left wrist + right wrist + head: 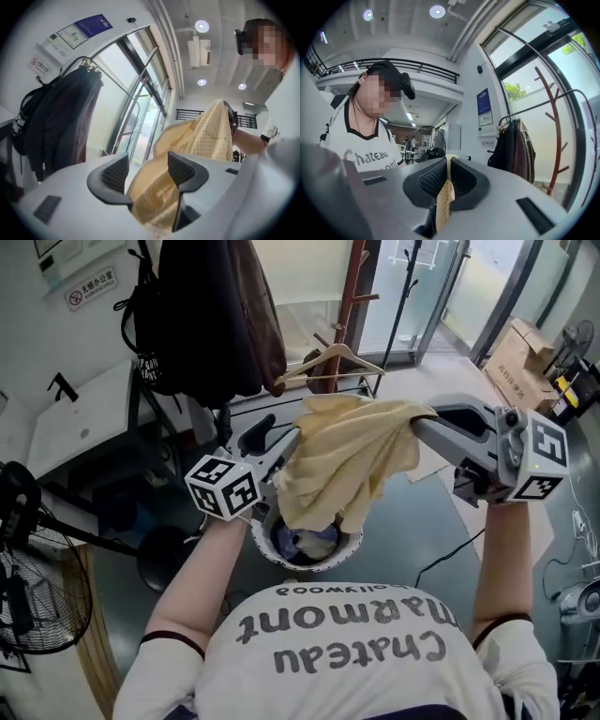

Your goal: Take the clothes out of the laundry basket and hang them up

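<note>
- The right gripper (pixel 447 176) is clenched on a thin edge of the yellow waffle-knit cloth (pixel 347 456). The fabric is pinched flat between its 2 pads, so this gripper looks to be carrying the cloth's weight.
- The left gripper (pixel 147 171) has its jaws spread apart. The cloth runs loosely through the gap and lies against 1 pad, while the other pad stands clear of it, so nothing is pressed here.
- The cloth is held up between the 2 grippers, directly above the laundry basket (pixel 263 538). Its lower folds hang down to the basket's mouth. Lifting it this high probably serves to pull the hem free and let the piece hang open so it can be sorted out.
- With 1 corner gripped and the other gripper released, the left gripper seems free to take a fresh hold, perhaps on a second corner or shoulder. That is a judgement.
- The wooden hanger (pixel 333 360) waits just beyond the cloth, by the red-brown coat stand (pixel 354 287), and it is empty. Dark jackets (pixel 216 315) already hang on a rail to the left.
- The basket is a round white tub. More laundry (pixel 309 542) in blue and pale colours lies inside, partly hidden by the cloth, so how much is left cannot be told.
</note>
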